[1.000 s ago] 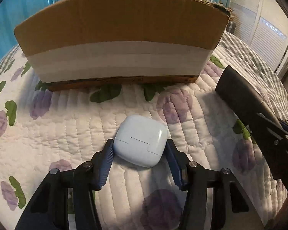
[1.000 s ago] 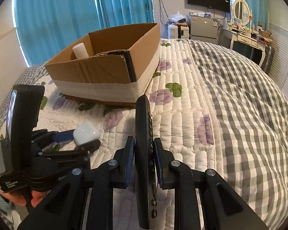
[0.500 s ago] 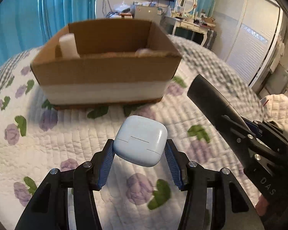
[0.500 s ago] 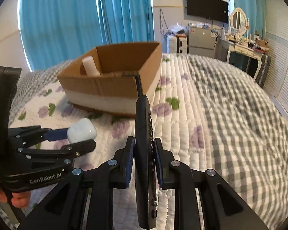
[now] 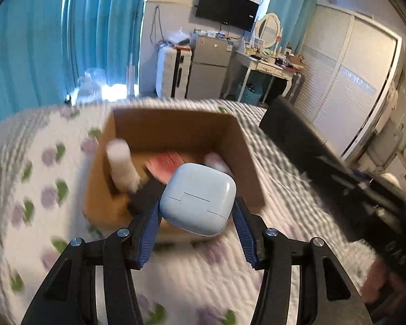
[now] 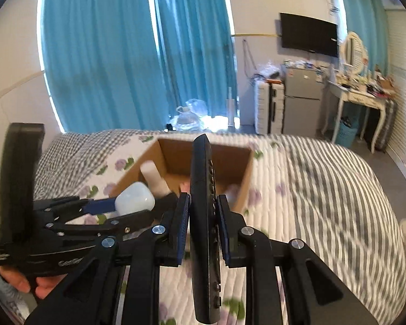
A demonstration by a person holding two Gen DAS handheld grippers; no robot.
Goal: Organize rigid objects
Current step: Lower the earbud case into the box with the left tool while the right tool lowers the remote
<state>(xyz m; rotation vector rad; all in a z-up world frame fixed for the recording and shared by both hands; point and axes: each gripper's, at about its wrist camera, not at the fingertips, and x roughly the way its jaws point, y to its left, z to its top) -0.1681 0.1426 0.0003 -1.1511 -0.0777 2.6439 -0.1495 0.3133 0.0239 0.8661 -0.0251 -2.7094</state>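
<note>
Your left gripper [image 5: 196,214] clamps the white rounded plastic earbud case [image 5: 198,198] above the open brown cardboard box [image 5: 173,124]. Your right gripper [image 6: 203,218] pinches the slim black remote control [image 6: 204,216] upright. The box sits on a floral quilted bedspread [image 5: 40,189] before teal curtains [image 6: 121,54].

Both tools are showing matte black frames with silver screws at the joints. The left gripper [image 5: 196,211] is wearing ribbed blue pads [image 5: 149,233]; so is the right gripper [image 6: 203,222]. White lettering [image 6: 70,263] is marking the left tool's body, above bare fingers [image 6: 40,288].
</note>
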